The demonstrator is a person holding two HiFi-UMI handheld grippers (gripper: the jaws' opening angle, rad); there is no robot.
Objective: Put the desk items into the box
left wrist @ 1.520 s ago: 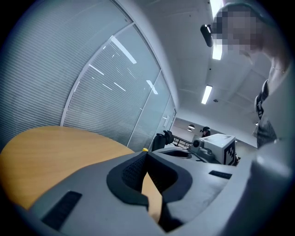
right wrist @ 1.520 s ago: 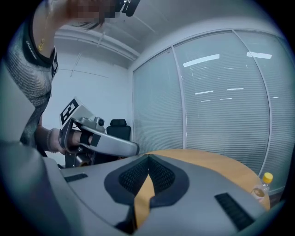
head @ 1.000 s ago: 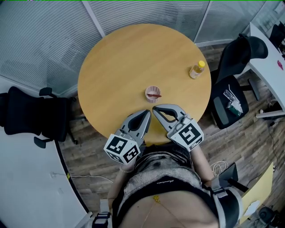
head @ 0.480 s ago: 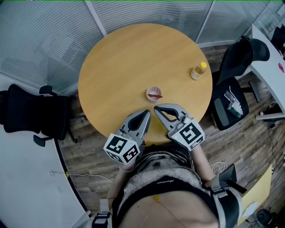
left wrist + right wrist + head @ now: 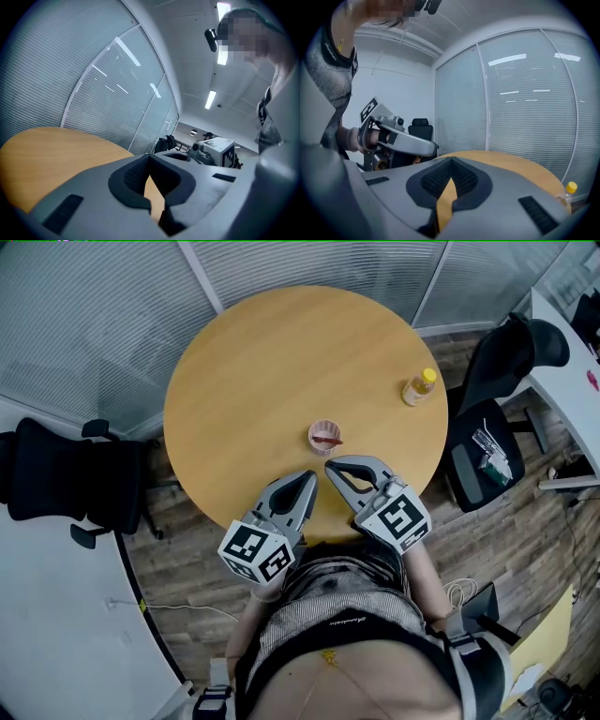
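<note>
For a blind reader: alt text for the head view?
Left tongs and right tongs, both shut and empty, point toward a small cup on a round wooden table; a yellow-capped bottle stands farther right.

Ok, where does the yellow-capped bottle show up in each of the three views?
Head view: the bottle stands upright near the table's right edge, in the upper right part of the picture.
Left gripper view: not in it.
Right gripper view: the bottle sits at the lower right edge of the picture, its yellow cap on top.
Shared landmark: the round wooden table, seen in all three views.
</note>
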